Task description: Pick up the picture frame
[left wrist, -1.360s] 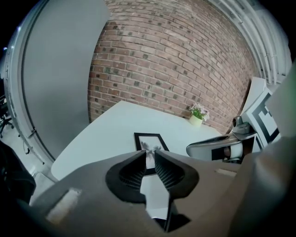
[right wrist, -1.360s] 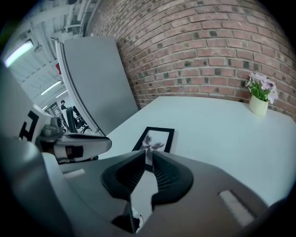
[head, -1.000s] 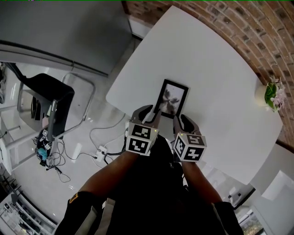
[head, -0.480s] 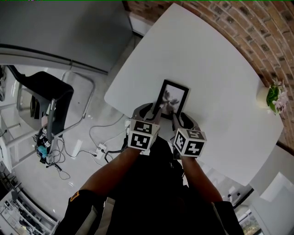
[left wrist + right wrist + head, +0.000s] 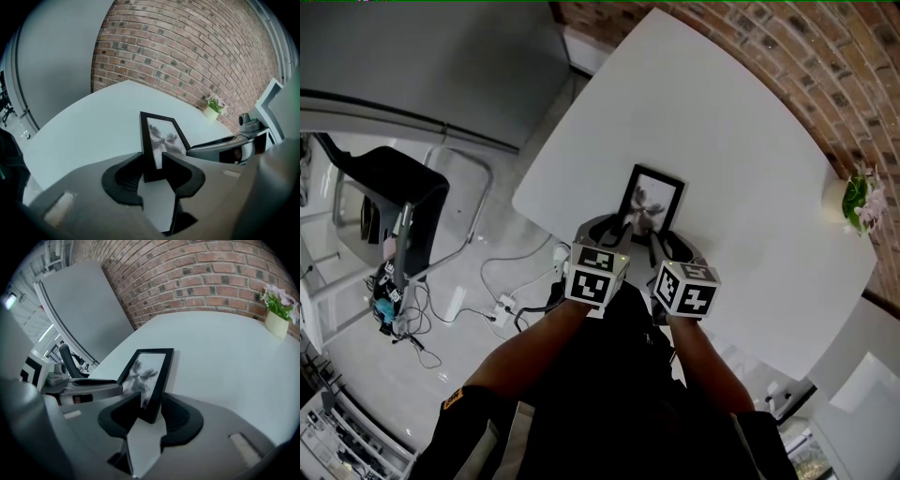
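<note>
A black picture frame with a grey flower print lies flat on the white table. My left gripper straddles its near left corner. In the left gripper view the frame's left bar runs between the jaws of the left gripper, which are closing and do not grip the bar. My right gripper is at the near right corner. In the right gripper view the frame's corner sits between the jaws of the right gripper, which are opening, with gaps on both sides.
A small pot of pink flowers stands at the table's right edge by the brick wall. A black chair and cables with a power strip are on the floor to the left.
Both grippers have edged slightly toward the frame's near corners, the left one sinking a little, and their jaws stand wider. The frame has not moved.
</note>
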